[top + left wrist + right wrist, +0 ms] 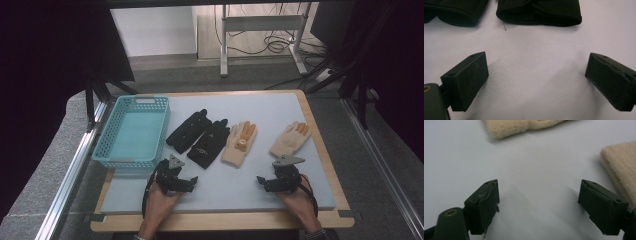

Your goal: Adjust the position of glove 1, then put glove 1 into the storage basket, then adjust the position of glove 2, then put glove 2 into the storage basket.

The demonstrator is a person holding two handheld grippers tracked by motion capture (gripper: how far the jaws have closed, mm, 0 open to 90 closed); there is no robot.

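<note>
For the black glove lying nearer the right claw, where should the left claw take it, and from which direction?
Probably at the cuff: that black glove lies flat with its fingers pointing away and its cuff edge facing the open left claw. Come in low from the person's side, one jaw sliding under the hem, and pinch the doubled fabric.

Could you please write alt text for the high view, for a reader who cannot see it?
Four gloves lie in a row on a grey mat: two black gloves, then two cream gloves. Below them a person's hands hold the left gripper and right gripper, both open and empty. A blue basket stands at left.
</note>
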